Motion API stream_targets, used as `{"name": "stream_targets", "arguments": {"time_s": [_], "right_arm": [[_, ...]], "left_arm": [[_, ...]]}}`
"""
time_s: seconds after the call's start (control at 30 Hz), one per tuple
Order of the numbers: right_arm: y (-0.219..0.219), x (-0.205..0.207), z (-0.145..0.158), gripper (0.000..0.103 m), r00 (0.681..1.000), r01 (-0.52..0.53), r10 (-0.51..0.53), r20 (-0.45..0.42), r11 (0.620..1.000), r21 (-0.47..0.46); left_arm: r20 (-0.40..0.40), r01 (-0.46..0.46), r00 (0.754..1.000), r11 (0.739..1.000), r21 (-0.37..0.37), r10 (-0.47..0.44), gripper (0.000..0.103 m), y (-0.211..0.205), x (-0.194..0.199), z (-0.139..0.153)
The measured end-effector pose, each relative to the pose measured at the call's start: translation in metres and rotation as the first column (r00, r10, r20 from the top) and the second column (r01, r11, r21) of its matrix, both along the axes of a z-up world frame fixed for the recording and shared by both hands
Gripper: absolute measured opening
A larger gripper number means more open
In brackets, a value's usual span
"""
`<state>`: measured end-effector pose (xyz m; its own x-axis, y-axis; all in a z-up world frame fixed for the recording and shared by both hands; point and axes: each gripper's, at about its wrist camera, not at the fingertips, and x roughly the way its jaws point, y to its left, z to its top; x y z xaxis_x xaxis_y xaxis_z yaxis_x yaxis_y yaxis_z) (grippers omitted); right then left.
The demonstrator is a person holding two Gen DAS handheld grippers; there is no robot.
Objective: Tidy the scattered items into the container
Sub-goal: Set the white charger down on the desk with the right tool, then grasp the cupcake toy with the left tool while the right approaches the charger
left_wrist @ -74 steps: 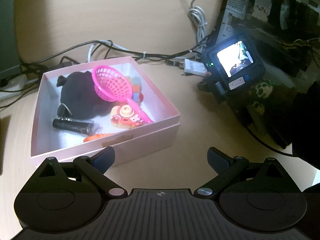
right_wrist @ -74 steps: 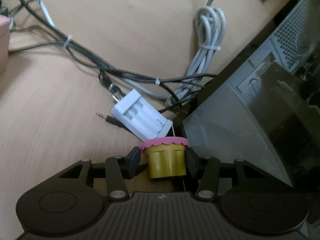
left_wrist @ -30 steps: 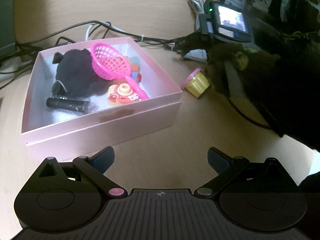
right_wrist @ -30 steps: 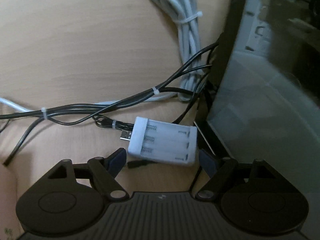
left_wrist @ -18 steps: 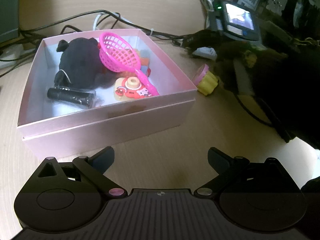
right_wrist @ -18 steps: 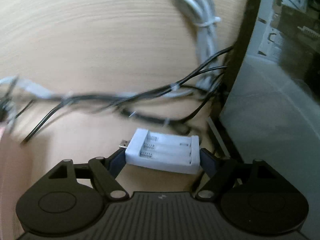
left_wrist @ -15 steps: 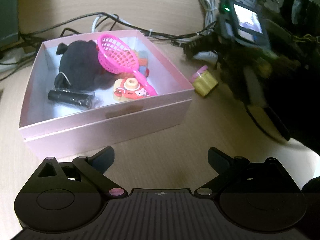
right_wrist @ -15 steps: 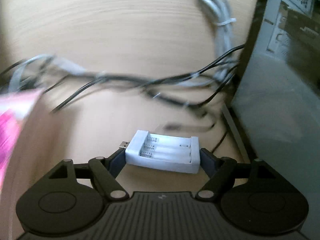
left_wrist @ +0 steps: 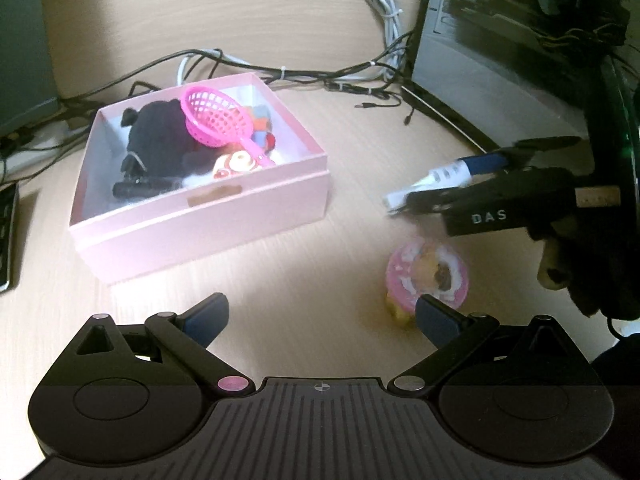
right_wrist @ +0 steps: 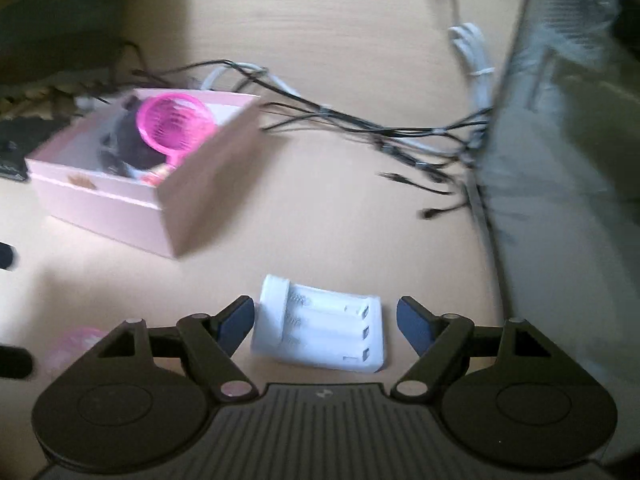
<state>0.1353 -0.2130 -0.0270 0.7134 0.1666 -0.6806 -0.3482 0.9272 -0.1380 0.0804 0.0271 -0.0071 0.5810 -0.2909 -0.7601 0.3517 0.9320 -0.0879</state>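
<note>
A pink box (left_wrist: 208, 216) sits on the desk and holds a magenta toy net (left_wrist: 216, 122), a dark plush and small toys. It also shows in the right wrist view (right_wrist: 120, 200). My left gripper (left_wrist: 320, 316) is open and empty, near a pink and yellow toy cupcake (left_wrist: 428, 276) beside its right finger. My right gripper (right_wrist: 325, 320) is open. A white battery charger (right_wrist: 320, 334) lies between its fingers, tilted, with a gap on the right side. The charger (left_wrist: 428, 180) also shows at the right gripper's tips in the left wrist view.
A computer case (left_wrist: 500, 40) stands at the right, with black and white cables (left_wrist: 320, 76) running behind the box. A dark device (left_wrist: 6, 232) lies at the left edge. A dark object (left_wrist: 24, 40) fills the far left corner.
My right gripper carried the charger away from the cables toward the box side, and its jaws have now opened off it. The left view swung right, bringing the cupcake close.
</note>
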Motion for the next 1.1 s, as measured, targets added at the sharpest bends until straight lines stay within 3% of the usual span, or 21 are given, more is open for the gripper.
{"name": "stream_targets", "arguments": {"time_s": [0.13, 0.3, 0.5, 0.83, 1.1], "right_arm": [[-0.016, -0.009, -0.006, 0.081, 0.999, -0.003, 0.004, -0.038, 0.999, 0.043], [-0.028, -0.030, -0.016, 0.086, 0.993, -0.093, 0.097, -0.070, 0.994, 0.050], [-0.039, -0.032, -0.027, 0.103, 0.979, -0.134, 0.147, -0.141, 0.986, 0.096], [-0.038, -0.036, -0.029, 0.103, 0.981, -0.134, 0.148, -0.126, 0.984, 0.114], [-0.036, -0.042, -0.030, 0.103, 0.981, -0.144, 0.157, -0.113, 0.983, 0.113]], "left_arm": [[-0.005, -0.027, 1.000, 1.000, 0.001, 0.027, 0.102, -0.011, -0.007, -0.001], [-0.006, 0.002, 1.000, 1.000, 0.029, -0.001, 0.102, -0.036, -0.013, -0.003], [-0.018, 0.006, 1.000, 0.998, 0.069, -0.005, 0.102, -0.060, -0.014, -0.007], [-0.058, -0.007, 0.998, 0.994, 0.110, 0.014, 0.102, -0.072, -0.011, -0.019], [-0.039, -0.043, 0.998, 0.990, 0.133, 0.048, 0.102, -0.074, -0.013, -0.026]]}}
